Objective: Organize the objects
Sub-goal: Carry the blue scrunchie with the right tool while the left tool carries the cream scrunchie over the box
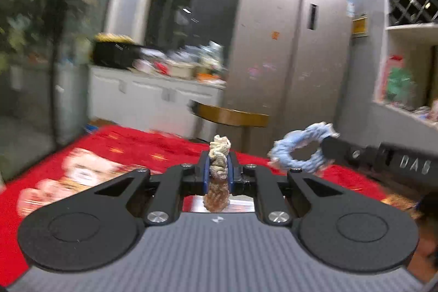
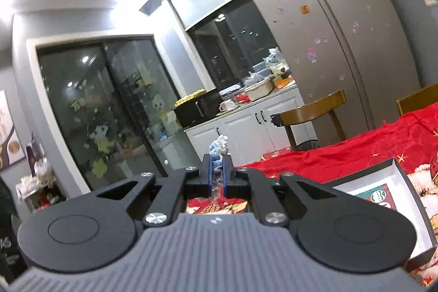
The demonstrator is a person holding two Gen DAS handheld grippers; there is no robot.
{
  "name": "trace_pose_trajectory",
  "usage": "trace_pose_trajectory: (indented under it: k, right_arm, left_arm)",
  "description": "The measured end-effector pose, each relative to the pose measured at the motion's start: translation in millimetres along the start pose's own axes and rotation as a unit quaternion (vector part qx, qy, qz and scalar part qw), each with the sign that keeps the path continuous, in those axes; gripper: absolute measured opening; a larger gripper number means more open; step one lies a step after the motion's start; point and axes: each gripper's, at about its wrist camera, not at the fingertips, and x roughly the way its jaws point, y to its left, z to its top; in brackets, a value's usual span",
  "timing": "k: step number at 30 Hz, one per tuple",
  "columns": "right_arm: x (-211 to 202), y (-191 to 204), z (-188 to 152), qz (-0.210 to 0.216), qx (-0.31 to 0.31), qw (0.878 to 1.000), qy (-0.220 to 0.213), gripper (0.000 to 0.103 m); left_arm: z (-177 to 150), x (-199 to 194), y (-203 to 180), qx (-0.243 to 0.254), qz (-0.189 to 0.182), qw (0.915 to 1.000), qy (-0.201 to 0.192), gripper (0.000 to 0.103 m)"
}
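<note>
My left gripper [image 1: 218,164] is shut on a beige scrunchie [image 1: 219,155], which bulges above and below the blue pads, raised above the red tablecloth [image 1: 131,147]. To its right in the left wrist view, a light blue scrunchie [image 1: 298,147] hangs as a ring from the tips of my right gripper [image 1: 330,149]. The right wrist view shows that gripper [image 2: 217,171] shut on the same blue scrunchie [image 2: 217,148], only a tuft showing above the pads. An open dark box with a white inside [image 2: 394,190] lies on the tablecloth [image 2: 369,147] at the lower right.
A wooden chair [image 1: 232,115] stands at the table's far side, another chair back [image 2: 416,100] further right. Behind are a steel fridge [image 1: 290,45], a white cabinet with a cluttered counter [image 1: 164,67] and dark glass doors [image 2: 109,106]. Shelves with bottles [image 1: 410,4] line the right wall.
</note>
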Motion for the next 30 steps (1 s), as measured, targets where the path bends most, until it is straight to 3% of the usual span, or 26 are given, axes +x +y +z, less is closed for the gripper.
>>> trace_pose_trajectory:
  k: [8, 12, 18, 25, 30]
  right_arm:
    - [38.2, -58.3, -13.6, -0.057, 0.037, 0.997, 0.027, 0.008]
    - [57.9, -75.4, -32.6, -0.074, 0.039, 0.995, 0.050, 0.008]
    - [80.3, -97.5, -59.1, -0.093, 0.056, 0.990, 0.086, 0.008]
    - [86.8, -90.5, -67.2, -0.105, 0.043, 0.988, 0.106, 0.008]
    - [86.7, -86.2, -70.0, -0.116, 0.028, 0.986, 0.113, 0.008]
  left_arm:
    - [-27.3, 88.3, 2.2, -0.028, -0.061, 0.9959, 0.060, 0.015]
    - [-52.4, 129.3, 0.1, -0.012, -0.077, 0.9912, 0.108, 0.015]
    - [-89.0, 151.3, 2.8, 0.028, -0.039, 0.9902, 0.131, 0.015]
    - [-93.1, 159.9, 5.2, 0.048, -0.025, 0.9910, 0.122, 0.015]
    - [-95.1, 164.0, 8.9, 0.040, -0.014, 0.9898, 0.136, 0.015]
